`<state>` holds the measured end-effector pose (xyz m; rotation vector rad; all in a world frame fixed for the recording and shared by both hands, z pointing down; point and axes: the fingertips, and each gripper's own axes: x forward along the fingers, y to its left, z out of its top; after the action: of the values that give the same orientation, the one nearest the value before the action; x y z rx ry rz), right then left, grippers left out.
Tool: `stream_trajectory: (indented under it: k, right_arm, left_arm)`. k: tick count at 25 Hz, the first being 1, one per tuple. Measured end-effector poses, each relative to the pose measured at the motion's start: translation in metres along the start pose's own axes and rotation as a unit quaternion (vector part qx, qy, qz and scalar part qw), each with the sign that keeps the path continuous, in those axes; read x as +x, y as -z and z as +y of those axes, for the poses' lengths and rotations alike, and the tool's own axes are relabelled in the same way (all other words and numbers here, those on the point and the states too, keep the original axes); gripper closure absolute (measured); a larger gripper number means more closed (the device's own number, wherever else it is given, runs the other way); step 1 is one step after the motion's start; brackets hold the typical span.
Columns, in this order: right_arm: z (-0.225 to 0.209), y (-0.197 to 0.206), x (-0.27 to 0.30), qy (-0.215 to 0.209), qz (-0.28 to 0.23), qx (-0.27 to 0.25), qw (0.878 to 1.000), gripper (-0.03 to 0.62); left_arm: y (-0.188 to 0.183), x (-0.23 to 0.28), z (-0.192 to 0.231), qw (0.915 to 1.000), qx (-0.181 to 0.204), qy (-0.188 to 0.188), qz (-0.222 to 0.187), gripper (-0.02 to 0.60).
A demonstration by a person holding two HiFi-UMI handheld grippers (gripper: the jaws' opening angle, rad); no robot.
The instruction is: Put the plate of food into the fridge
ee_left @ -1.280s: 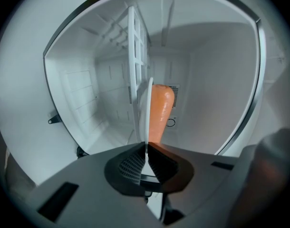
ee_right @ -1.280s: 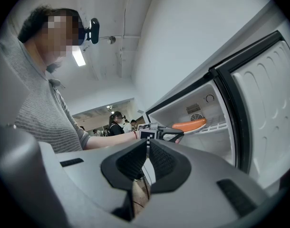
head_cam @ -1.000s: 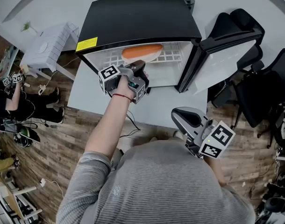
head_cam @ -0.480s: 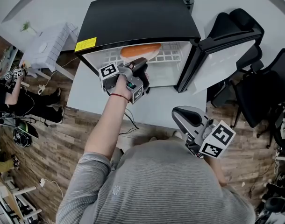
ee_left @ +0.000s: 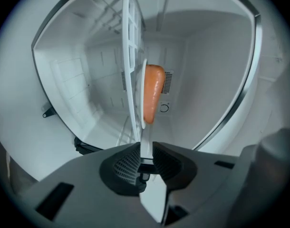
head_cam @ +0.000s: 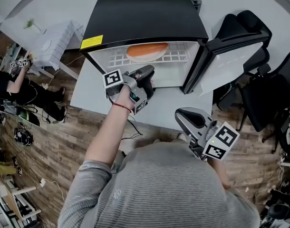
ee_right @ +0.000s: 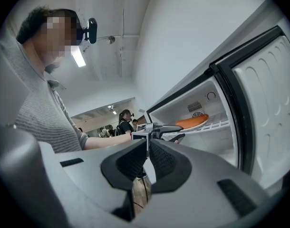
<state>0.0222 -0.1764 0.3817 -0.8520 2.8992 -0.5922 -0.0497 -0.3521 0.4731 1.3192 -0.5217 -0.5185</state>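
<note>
Our left gripper (ee_left: 145, 150) hangs at the mouth of the open fridge (head_cam: 145, 13) with its jaws opening. The white rim of the plate (head_cam: 146, 58) runs into the slim gap between them, and the pads do not visibly press it. Straight ahead of that gripper the plate rests on the wire shelf (head_cam: 178, 57), carrying the orange food (head_cam: 146, 50). Our right gripper (ee_right: 147, 145) sits by our body, behind the left one, its jaws pressed together on nothing.
</note>
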Motion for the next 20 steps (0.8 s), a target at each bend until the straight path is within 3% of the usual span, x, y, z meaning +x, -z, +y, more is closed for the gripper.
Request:
stream_trajectory:
  k: [3,8,13,17,20]
  right_arm:
    - [0.003,0.001,0.003,-0.004,0.002,-0.002,1.0,0.578]
    - [0.005,0.006,0.007,-0.004,0.007,-0.005,1.0,0.577]
    - [0.001,0.017,0.006,0.004,0.011,-0.009,1.0,0.578]
    - [-0.001,0.027,0.005,0.008,0.017,-0.007,1.0,0.578]
    - [-0.002,0.033,0.005,0.011,0.021,-0.008,1.0,0.578]
  left_arm:
    - [0.007,-0.008,-0.005,0.9987,0.049,-0.006,0.006,0.569]
    - [0.014,-0.021,-0.011,0.988,0.153,-0.008,0.02,0.571]
    - [0.03,-0.035,-0.035,0.9673,0.248,0.047,0.016,0.571]
    - [0.058,-0.043,-0.055,0.9548,0.28,0.098,0.02,0.571]
    - [0.069,-0.054,-0.048,0.9399,0.332,0.077,0.017,0.571]
